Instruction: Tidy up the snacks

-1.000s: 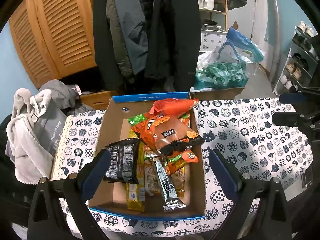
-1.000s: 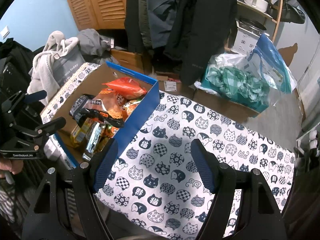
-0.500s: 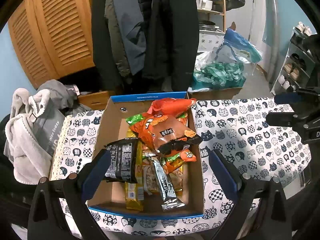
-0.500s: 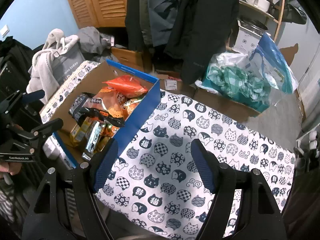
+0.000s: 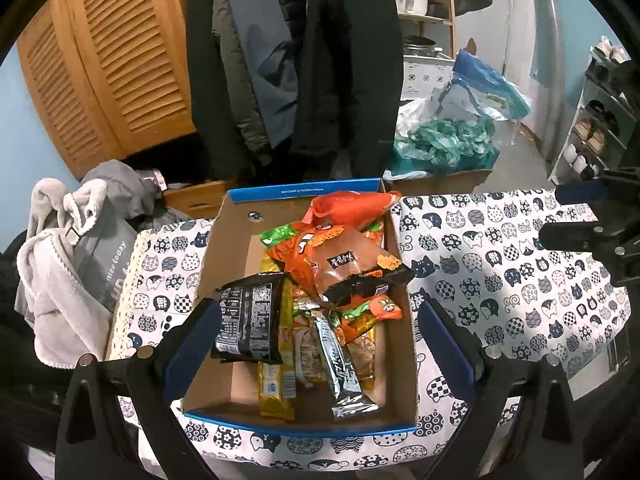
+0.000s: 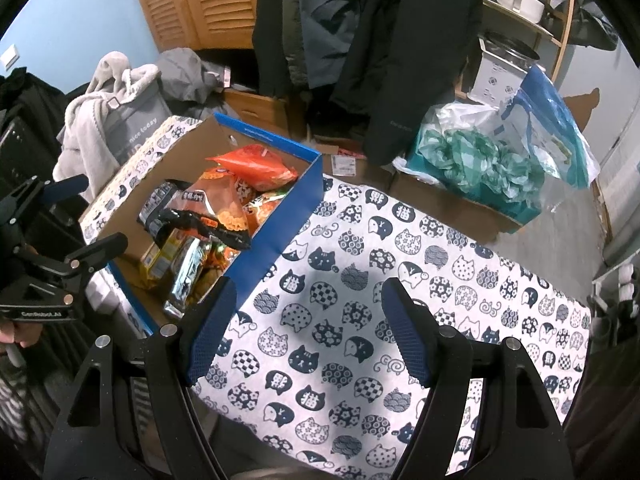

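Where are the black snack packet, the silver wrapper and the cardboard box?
black snack packet [image 5: 249, 317], left wrist view, middle of its printed back.
silver wrapper [image 5: 340, 364], left wrist view, mid-length.
cardboard box [image 5: 230, 256], left wrist view, inner left wall.

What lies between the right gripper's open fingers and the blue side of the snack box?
Only bare cat-print tablecloth. The right wrist view shows the right gripper open above the cloth, with nothing between it and the snack box.
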`<state>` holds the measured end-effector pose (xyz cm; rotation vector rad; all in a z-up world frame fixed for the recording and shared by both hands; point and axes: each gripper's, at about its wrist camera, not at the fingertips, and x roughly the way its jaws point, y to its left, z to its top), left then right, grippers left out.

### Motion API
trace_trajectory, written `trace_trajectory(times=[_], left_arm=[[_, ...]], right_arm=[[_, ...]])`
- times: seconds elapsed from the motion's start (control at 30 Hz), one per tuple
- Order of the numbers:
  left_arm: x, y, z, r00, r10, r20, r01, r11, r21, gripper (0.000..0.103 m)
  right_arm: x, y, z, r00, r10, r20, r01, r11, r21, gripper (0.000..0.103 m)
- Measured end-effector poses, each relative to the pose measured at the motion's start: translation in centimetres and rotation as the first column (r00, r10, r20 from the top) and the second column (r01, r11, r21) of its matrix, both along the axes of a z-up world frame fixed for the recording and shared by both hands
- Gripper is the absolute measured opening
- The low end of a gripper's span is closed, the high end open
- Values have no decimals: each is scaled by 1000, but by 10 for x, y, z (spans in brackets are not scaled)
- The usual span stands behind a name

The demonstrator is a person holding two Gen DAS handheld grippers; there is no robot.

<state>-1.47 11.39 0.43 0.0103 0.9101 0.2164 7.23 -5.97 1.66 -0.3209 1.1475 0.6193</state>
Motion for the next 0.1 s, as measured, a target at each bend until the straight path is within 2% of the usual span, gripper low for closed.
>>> trace_trajectory(times=[0.1], left_arm=[[0,0,-1,1000,-2,-2,2,1000,7,100]], right_arm=[[1,-1,0,1000,4,-3,-4,1000,-2,74]])
